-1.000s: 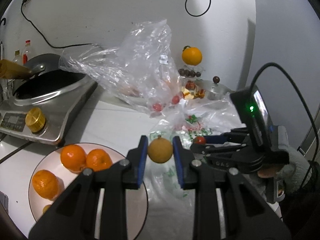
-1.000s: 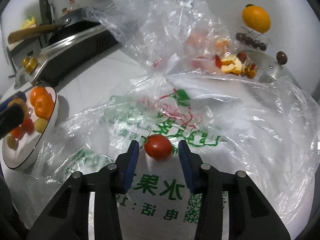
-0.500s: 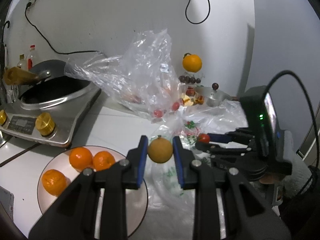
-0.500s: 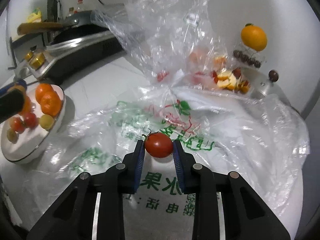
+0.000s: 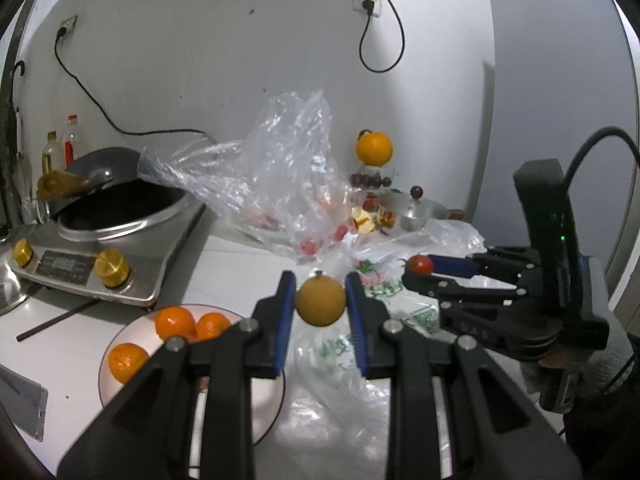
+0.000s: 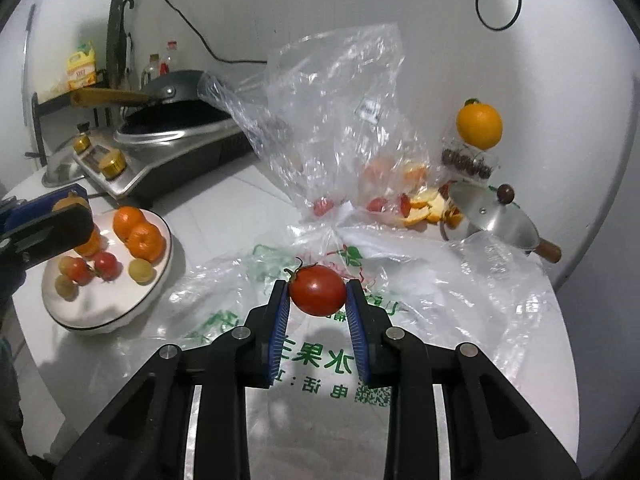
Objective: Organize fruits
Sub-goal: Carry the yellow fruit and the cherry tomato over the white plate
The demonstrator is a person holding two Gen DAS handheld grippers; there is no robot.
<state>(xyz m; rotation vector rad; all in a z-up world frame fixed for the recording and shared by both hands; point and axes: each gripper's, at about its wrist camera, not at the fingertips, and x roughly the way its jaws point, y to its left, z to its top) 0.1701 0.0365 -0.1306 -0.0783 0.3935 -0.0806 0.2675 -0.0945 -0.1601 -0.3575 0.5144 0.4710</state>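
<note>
A small round yellow-brown fruit (image 5: 320, 299) is clamped between the blue-padded fingers of the left gripper (image 5: 320, 304), held in the air above the near edge of a white round plate (image 5: 120, 384) and a flattened printed plastic bag (image 5: 340, 356). A small red cherry tomato (image 6: 317, 289) with a green stem is pinched between the fingers of the right gripper (image 6: 318, 300), lifted clear of the same green-lettered bag (image 6: 320, 360). The plate (image 6: 116, 312) sits on the white tabletop (image 6: 224, 204) and carries several orange mandarins (image 6: 140, 236), red tomatoes (image 6: 107, 265) and pale yellow fruits (image 6: 140, 271). Behind the flat bag stands a crumpled clear plastic bag (image 6: 328, 128) with red tomatoes and orange pieces inside. Farther left is a steel induction cooker (image 5: 100, 248) holding a dark wok (image 5: 120, 200); to the right, a large orange (image 6: 479, 126) rests on top of a clear container beside a steel pot lid (image 6: 496, 216).
</note>
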